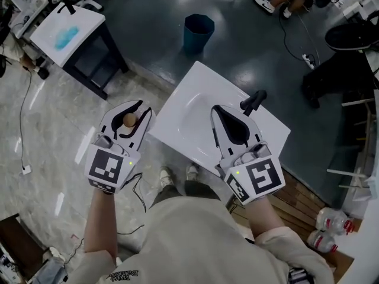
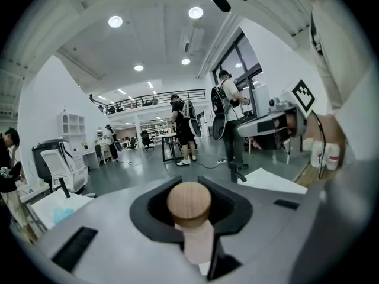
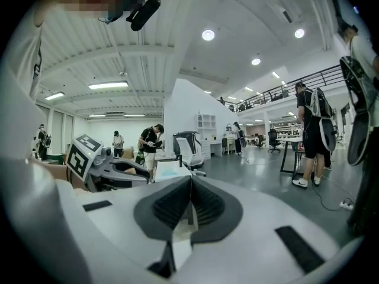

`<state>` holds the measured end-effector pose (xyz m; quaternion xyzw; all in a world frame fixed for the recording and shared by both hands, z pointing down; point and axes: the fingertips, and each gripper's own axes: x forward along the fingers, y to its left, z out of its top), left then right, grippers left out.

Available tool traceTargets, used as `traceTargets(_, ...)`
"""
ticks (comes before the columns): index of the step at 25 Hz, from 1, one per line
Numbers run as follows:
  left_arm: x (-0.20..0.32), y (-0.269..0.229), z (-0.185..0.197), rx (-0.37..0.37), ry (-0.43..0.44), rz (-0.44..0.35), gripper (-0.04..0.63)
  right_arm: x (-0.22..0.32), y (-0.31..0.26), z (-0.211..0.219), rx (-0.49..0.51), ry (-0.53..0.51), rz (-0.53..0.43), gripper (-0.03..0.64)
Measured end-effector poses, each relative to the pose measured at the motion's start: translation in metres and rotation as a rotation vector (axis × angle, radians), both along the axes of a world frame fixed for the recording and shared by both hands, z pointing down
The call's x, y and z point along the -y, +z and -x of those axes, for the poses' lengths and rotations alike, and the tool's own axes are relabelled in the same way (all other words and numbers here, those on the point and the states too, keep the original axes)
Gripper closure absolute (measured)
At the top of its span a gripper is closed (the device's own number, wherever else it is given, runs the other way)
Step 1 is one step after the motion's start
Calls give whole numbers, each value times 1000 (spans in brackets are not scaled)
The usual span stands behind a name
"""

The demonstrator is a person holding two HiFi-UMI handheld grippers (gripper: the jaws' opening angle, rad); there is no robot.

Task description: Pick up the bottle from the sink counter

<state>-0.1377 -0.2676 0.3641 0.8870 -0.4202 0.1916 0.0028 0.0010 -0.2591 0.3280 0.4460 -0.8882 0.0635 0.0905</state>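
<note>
The left gripper (image 1: 134, 107) is held clear of the white sink counter (image 1: 177, 129), just off its left edge and above the floor. Its jaws stand a little apart, clamped on the pale neck of the bottle (image 2: 189, 203). The bottle's round wooden cap sits in the dark hollow between them, short of the tips. The right gripper (image 3: 190, 183) is over the counter, beside the black faucet (image 1: 253, 102), with its jaws pressed together and nothing between them.

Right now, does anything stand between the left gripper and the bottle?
Nothing visible does: the left gripper is closed on the bottle at its neck, just below the wooden cap.
</note>
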Motion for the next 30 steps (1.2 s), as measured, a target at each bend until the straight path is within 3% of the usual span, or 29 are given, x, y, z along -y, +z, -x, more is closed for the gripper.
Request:
traceTargets(11,-53,-40,16,-20,-32,-7,511,-32,-19,-3,11,-29,18,620)
traceTargets(21,-77,-15,11,-27,-37,63,511,-57,10,13,-29,-149,99,620)
traceTargets(25,-87,-9,0,17,5,56,511,-62,18,14,-55,-155,134,620)
traceTargets(30,-92,1,-7,19,24,76,511,-67,25,13,-65,-155,152,620)
